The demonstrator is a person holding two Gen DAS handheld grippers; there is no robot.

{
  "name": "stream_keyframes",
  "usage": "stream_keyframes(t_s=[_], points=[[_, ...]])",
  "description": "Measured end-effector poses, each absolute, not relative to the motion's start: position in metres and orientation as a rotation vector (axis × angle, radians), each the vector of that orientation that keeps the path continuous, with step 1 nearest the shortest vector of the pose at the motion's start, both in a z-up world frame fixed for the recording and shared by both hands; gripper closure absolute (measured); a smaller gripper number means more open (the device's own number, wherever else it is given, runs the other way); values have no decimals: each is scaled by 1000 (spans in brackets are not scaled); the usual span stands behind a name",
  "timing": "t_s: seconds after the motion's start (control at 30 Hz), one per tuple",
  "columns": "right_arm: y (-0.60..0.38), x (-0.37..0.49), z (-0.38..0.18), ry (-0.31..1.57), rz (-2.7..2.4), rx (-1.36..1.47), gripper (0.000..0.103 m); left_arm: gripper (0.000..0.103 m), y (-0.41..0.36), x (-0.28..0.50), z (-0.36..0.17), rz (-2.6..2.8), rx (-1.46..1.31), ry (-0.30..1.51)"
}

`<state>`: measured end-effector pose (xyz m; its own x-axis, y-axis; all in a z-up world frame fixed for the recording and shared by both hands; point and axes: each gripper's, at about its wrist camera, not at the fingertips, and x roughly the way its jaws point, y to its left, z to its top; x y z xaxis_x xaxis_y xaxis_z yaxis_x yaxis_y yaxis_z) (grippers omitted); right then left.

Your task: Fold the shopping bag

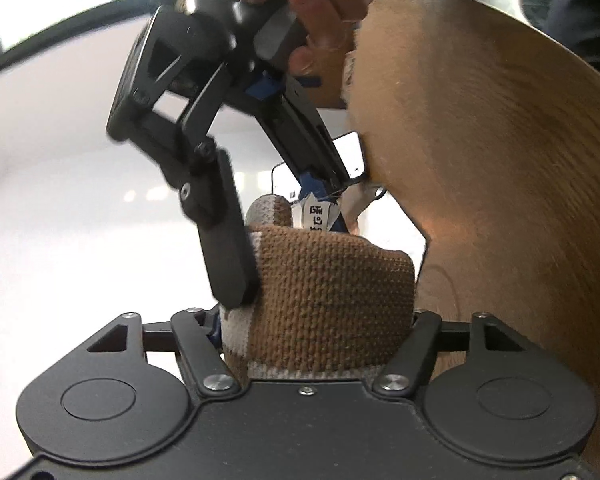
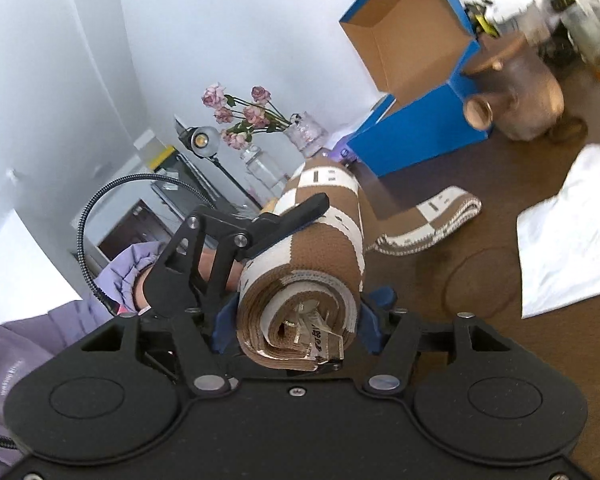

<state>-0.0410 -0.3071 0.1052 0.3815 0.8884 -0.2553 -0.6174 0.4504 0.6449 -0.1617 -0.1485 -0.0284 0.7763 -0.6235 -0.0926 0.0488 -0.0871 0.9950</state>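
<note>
Right wrist view: pinches rolled bag (image 2: 320,240) end-on in right tool (image 2: 299,314), clamps left tool (image 1: 316,316) across same roll, above brown surface (image 2: 440,224).

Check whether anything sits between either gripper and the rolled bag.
Nothing visible does. The bag sits rolled inside the right gripper, and the left gripper clamps its other end.

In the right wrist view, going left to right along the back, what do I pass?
Black gooseneck lamp → pink flowers in a glass vase → open blue cardboard box → copper-coloured kettle → crumpled white plastic sheet.
</note>
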Motion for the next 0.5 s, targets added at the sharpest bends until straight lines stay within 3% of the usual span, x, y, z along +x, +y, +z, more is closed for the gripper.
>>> stream_keyframes(t_s=[0.3,0.5], points=[[-309,-76,146,478,798,130,29,39,-124,-140,5,-397,1261,-311],[-306,-62,126,531,429,-80,29,39,-78,-130,52,-192,777,-211]])
